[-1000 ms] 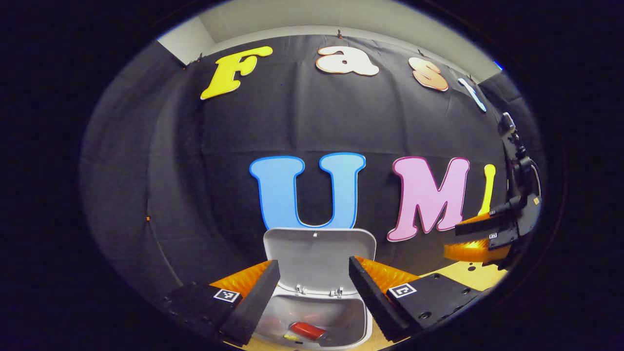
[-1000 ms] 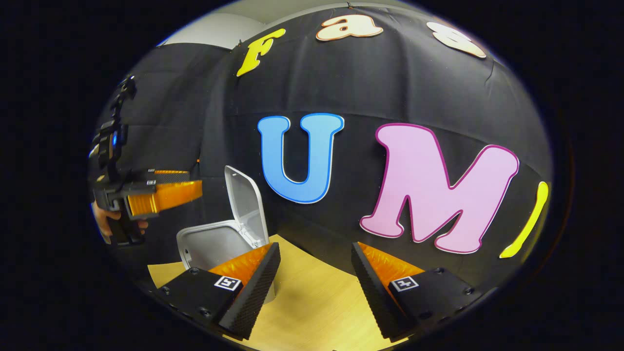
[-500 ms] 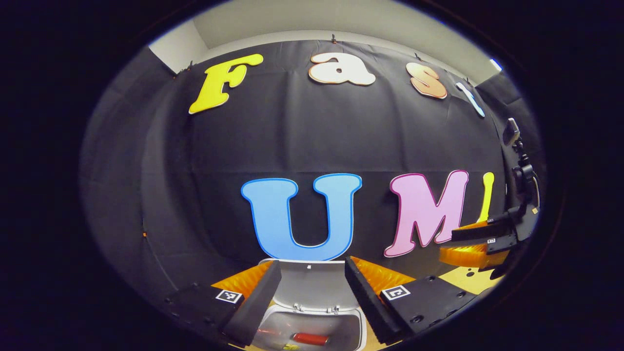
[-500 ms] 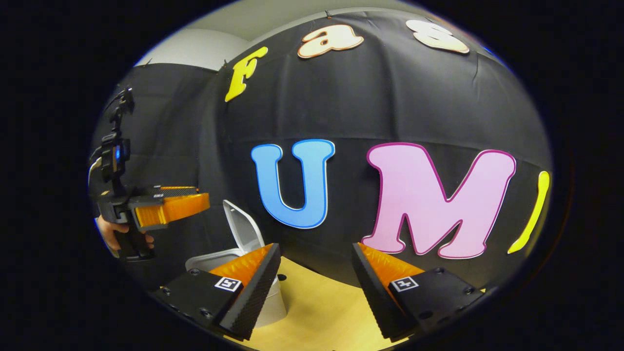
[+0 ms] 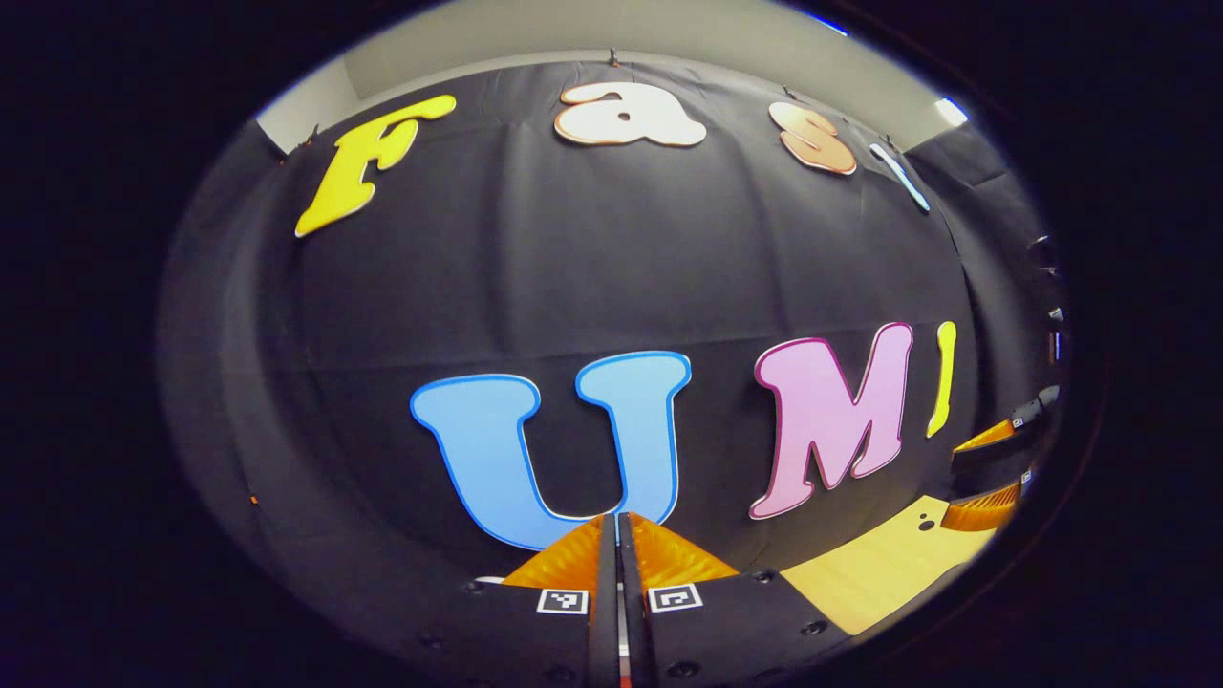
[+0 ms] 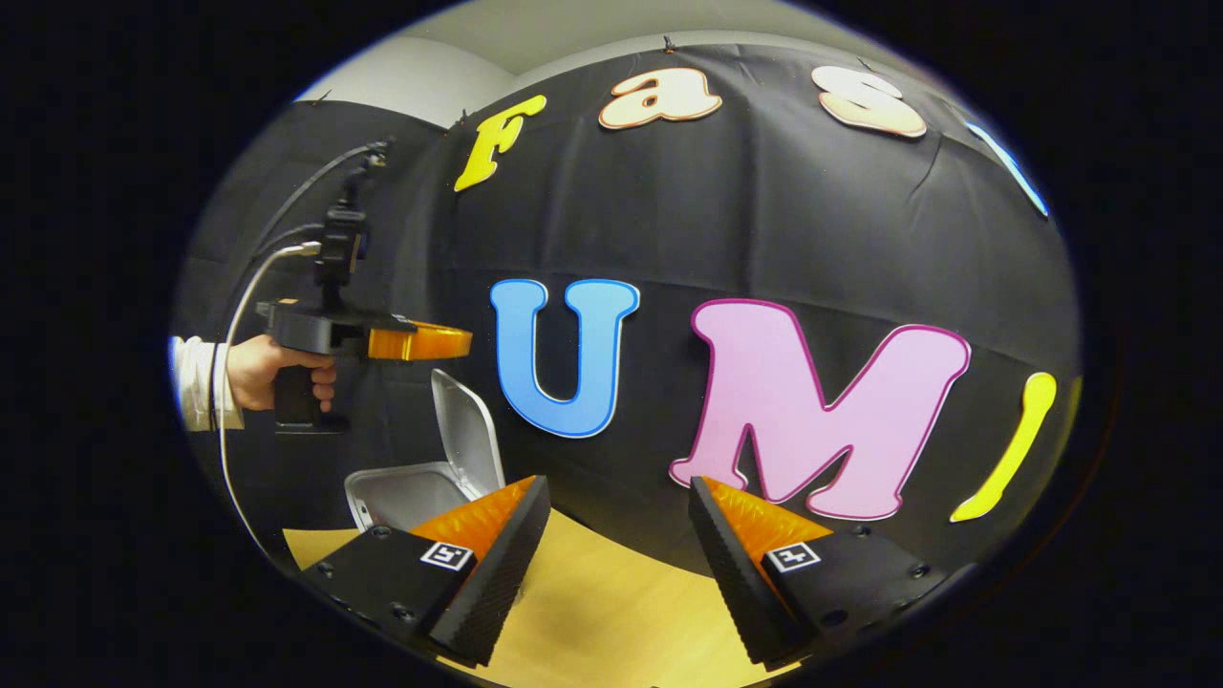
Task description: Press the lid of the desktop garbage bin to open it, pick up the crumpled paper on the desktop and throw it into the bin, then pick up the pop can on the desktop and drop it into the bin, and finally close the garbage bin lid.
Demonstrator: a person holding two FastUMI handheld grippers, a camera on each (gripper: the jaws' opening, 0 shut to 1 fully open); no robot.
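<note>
The white desktop bin [image 6: 396, 495] stands at the table's far left in the right gripper view, its lid [image 6: 465, 432] raised upright against the black wall. A hand [image 6: 256, 368] holds my left gripper [image 6: 463, 341] level in the air just above the lid's top edge, apart from it. In the left gripper view, my left gripper [image 5: 616, 524] has its fingers pressed together with nothing between them. My right gripper [image 6: 616, 559] is open and empty over the wooden table [image 6: 611, 621], to the right of the bin. It also appears as the right gripper [image 5: 954, 485] at the far right edge.
The black cloth wall rises close behind the bin and the table. A strip of the table [image 5: 879, 569] lies between the two grippers. A white sleeve [image 6: 196, 382] and a cable [image 6: 234, 315] trail from the left gripper's handle.
My left gripper went from open to shut and lifted, so the open bin with the red can inside dropped out of its view. The right gripper stayed open, nearly still.
</note>
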